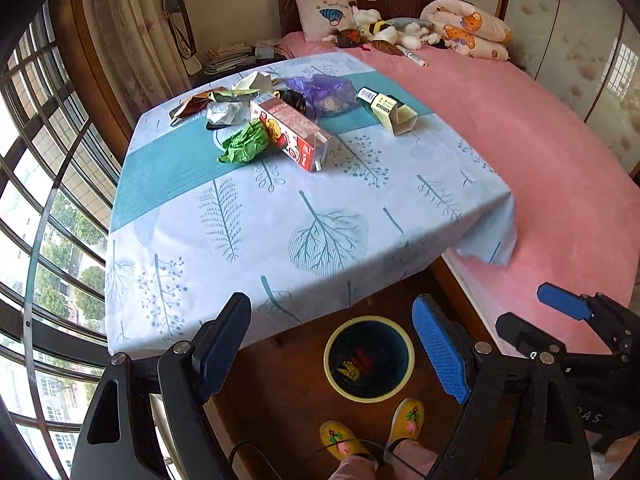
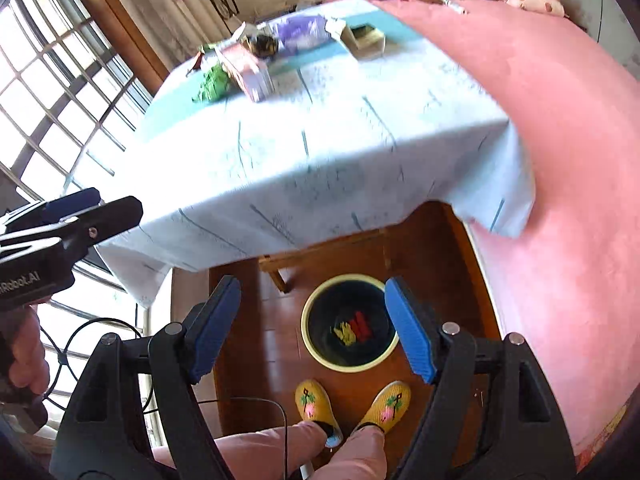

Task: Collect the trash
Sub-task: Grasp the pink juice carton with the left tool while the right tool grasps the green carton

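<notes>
Trash [image 1: 280,120] lies heaped at the far side of the table [image 1: 256,248]. Both claws, left [image 1: 334,352] and right [image 2: 312,328], hang spread and empty above the floor bin [image 2: 316,354].

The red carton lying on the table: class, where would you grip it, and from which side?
Grip the red carton across its long side walls near the middle, coming down from above. It lies flat on the tablecloth, and its open near end looks likely to crush. The green paper crowds one side.
</notes>
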Motion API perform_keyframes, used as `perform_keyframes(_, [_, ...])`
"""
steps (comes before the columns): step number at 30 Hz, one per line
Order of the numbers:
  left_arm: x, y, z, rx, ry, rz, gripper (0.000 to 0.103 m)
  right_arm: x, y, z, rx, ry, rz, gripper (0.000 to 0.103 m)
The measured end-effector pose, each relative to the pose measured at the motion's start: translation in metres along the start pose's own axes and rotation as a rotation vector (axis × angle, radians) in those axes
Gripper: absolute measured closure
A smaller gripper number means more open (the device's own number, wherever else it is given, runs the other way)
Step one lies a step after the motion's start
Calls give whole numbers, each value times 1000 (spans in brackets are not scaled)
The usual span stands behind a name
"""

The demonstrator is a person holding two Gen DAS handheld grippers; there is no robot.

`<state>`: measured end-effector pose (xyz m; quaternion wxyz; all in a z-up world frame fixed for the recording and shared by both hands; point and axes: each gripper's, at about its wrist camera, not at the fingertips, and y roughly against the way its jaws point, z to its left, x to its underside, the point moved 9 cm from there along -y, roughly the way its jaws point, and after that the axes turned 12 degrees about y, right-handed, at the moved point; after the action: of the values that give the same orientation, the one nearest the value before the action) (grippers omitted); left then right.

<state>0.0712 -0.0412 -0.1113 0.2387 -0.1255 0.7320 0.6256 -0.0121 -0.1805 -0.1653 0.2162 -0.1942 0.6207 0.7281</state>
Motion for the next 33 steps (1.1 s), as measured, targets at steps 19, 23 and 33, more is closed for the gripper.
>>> perform_keyframes(19, [-122,71,-1,-7,48,-150,18,-162,127,-3,169,103,-262,31])
perform_keyframes(23, [-135,61,4,-35,52,-162,18,-180,108,-7,163,123,-240,31])
perform_keyframes(33, [-150,5,4,-91,150,-116,18,-226,34,-43,54,194,-179,35])
